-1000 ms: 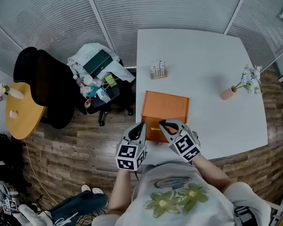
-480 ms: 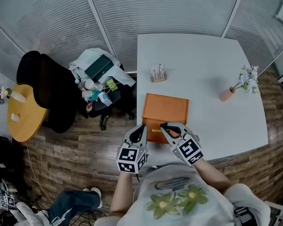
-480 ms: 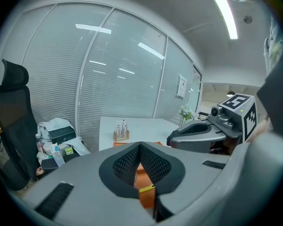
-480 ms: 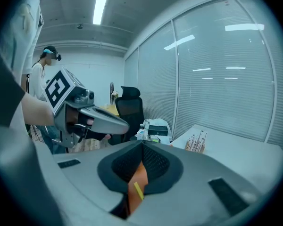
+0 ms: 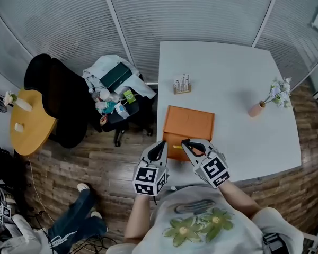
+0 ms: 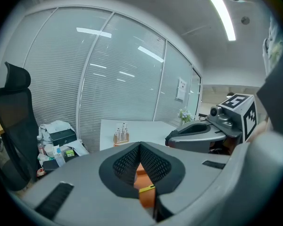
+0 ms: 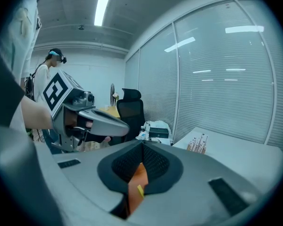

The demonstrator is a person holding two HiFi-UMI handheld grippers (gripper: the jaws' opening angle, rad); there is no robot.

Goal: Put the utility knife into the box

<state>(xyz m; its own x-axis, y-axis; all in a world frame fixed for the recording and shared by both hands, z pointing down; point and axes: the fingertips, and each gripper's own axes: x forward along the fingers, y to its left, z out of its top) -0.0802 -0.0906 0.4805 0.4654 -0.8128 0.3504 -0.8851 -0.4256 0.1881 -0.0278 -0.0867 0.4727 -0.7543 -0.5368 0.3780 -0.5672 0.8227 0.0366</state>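
Orange box [image 5: 188,125] sits at the near edge of the white table [image 5: 228,78], within reach; we hold left gripper [image 5: 160,144] and right gripper [image 5: 185,142] before it, jaws together, nothing gripped.

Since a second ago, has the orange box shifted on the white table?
No. The orange box keeps the same gap to the small rack and the same spot near the left edge of the table; only the head view itself drifted slightly.
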